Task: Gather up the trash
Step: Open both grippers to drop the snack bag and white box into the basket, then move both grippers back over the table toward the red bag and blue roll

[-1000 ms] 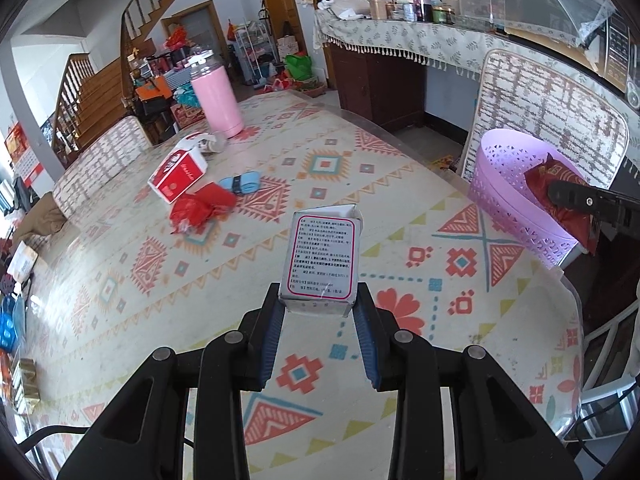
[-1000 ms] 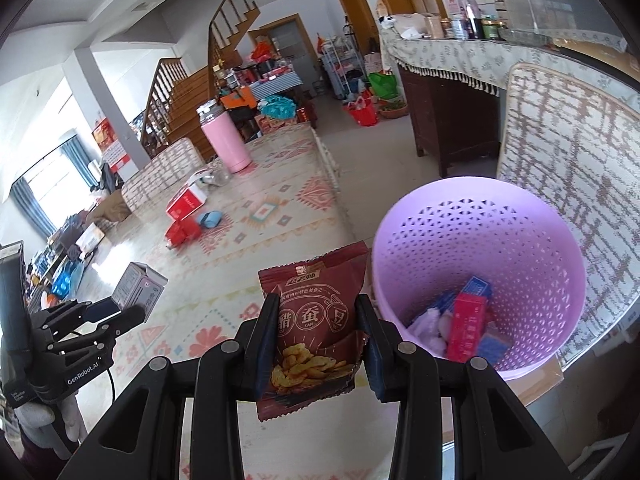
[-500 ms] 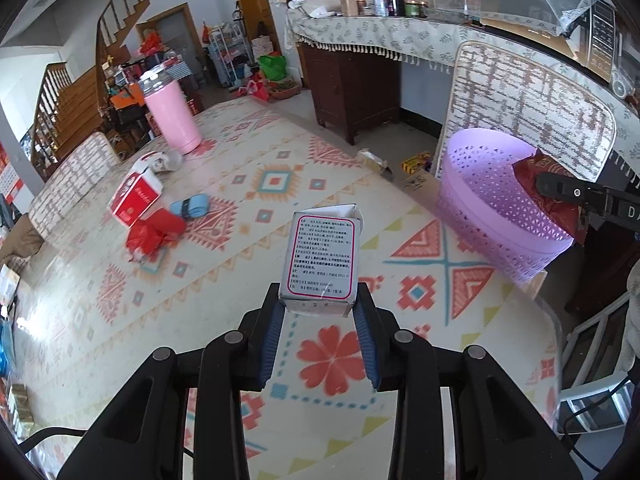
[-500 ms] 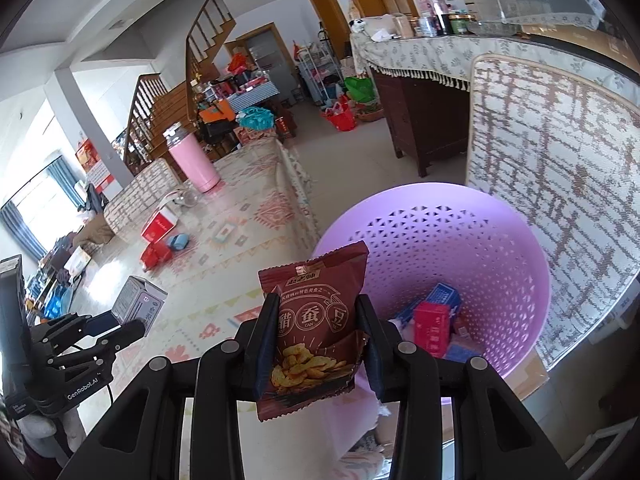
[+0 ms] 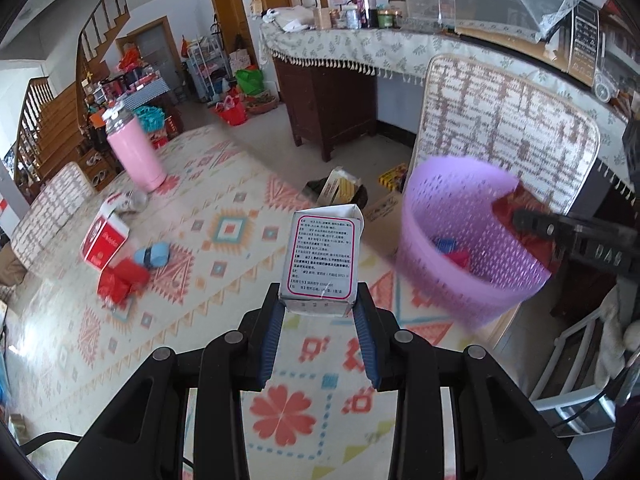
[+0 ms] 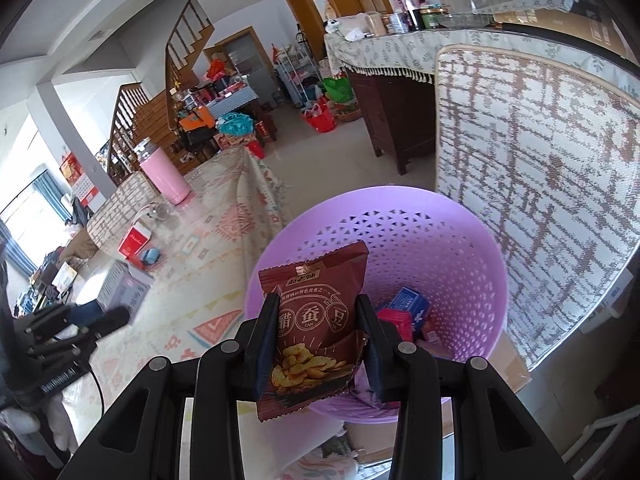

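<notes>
My left gripper point(image 5: 320, 308) is shut on a small white carton point(image 5: 323, 258) with a pink-framed label, held above the patterned table, left of the purple perforated basket point(image 5: 460, 280). My right gripper point(image 6: 318, 336) is shut on a dark red snack bag point(image 6: 316, 324) and holds it over the near rim of the basket point(image 6: 460, 248), which holds blue and red boxes. The right gripper also shows in the left wrist view point(image 5: 520, 220), over the basket's far side. More trash lies on the table: a red box point(image 5: 105, 240), red wrappers point(image 5: 120, 282) and a blue item point(image 5: 154, 254).
A pink thermos point(image 5: 136, 154) stands at the table's far end. A woven chair back point(image 5: 500, 136) rises right behind the basket. A dark cabinet point(image 5: 332, 104) with a cluttered top stands beyond. Cardboard and clutter point(image 5: 340, 190) lie on the floor past the table edge.
Both grippers have moved toward the basket. The right gripper with the snack bag has come over the basket's rim; the left gripper with the carton has moved right along the table.
</notes>
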A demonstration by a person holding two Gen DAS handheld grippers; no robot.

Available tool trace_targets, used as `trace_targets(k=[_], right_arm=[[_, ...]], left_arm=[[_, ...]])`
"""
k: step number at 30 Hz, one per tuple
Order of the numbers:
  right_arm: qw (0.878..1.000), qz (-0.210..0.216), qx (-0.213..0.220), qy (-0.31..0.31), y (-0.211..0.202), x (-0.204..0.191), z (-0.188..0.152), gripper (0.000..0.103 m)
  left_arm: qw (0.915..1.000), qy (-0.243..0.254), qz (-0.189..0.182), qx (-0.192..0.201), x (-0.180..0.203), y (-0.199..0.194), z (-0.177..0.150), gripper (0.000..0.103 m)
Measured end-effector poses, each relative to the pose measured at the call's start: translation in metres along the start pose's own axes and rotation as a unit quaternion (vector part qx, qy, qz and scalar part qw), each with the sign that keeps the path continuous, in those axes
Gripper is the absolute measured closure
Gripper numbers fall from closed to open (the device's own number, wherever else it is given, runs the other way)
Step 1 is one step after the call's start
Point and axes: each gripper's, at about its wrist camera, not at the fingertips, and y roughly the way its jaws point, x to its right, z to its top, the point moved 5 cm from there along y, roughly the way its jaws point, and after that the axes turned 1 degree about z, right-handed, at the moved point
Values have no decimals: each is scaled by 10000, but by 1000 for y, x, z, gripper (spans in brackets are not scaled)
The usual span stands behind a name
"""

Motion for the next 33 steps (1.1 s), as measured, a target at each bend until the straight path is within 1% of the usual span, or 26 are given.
trace_targets(k=[6, 11, 15, 17, 18, 19, 21, 22, 23, 24, 25, 27, 31, 33], right_arm=[[9998, -81, 42, 160, 0, 18, 4, 62], [9996, -127, 61, 264, 1, 29, 7, 62], [9992, -207, 75, 348, 0, 38, 9, 62], [9989, -248, 89, 399, 1, 44, 12, 61], [9987, -267, 97, 421, 0, 47, 13, 61], [9985, -304, 112, 452, 0, 50, 15, 61], [9979, -335, 167, 522, 0, 55, 18, 59], [9976, -334, 196, 567, -1, 57, 20, 52], [9972, -330, 232, 627, -2, 60, 21, 48], [9968, -336, 274, 674, -3, 61, 21, 42], [9965, -343, 305, 701, -4, 63, 22, 38], [9962, -338, 341, 720, -5, 63, 23, 38], [9972, -235, 264, 661, -1, 54, 21, 38], [9979, -200, 231, 563, 0, 45, 20, 38]], left_arm=[[9990, 59, -425, 123, 24, 6, 28, 69], [9955, 57, -945, -21, 52, 24, 47, 69], [9919, 37, -1268, -96, 70, 38, 58, 69], [9884, 5, -1513, -137, 78, 44, 64, 65], [9869, -46, -1606, -145, 80, 47, 67, 53], [9867, -96, -1621, -123, 80, 48, 69, 41], [9865, -232, -1621, -1, 77, 48, 73, 33], [9862, -269, -1633, 18, 75, 48, 73, 32], [9863, -302, -1621, 17, 71, 48, 71, 30], [9871, -326, -1569, 15, 67, 47, 69, 28], [9883, -352, -1483, 26, 61, 47, 66, 27], [9908, -380, -1299, 49, 49, 45, 60, 26], [9950, -413, -907, 66, 20, 41, 44, 24], [9953, -502, -826, 36, 6, 39, 35, 24]])
